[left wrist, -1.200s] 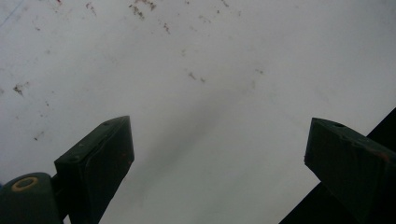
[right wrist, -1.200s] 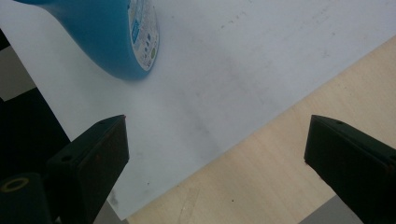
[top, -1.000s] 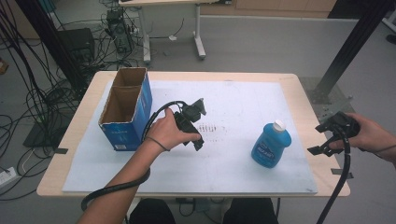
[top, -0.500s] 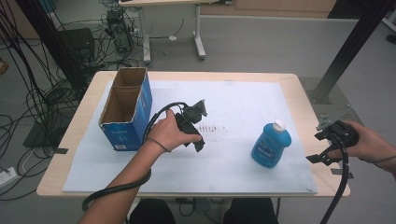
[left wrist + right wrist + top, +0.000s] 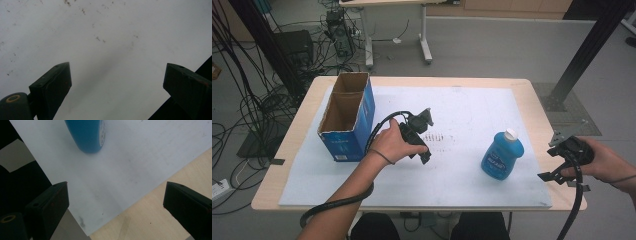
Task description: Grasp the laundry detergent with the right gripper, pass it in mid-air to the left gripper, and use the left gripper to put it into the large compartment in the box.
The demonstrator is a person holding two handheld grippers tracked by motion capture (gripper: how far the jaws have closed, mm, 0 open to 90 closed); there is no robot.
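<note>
Meanwhile, with nothing yet picked up, the blue bottle [image 5: 502, 158] stands upright near the table's [image 5: 532, 95] right edge while the right gripper [image 5: 558, 176], jaws wide and empty, hovers beside it and the left gripper [image 5: 426, 156], likewise open-jawed, rests mid-table by the cardboard box [image 5: 348, 125].

High view: fixed above the near table [image 5: 532, 95] edge, looking forward and down, far. Left gripper view: close over the white sheet [image 5: 105, 37], facing down. Right gripper view: low at the sheet's corner, facing the blue bottle [image 5: 86, 135], shared with the high view [image 5: 502, 155].
</note>
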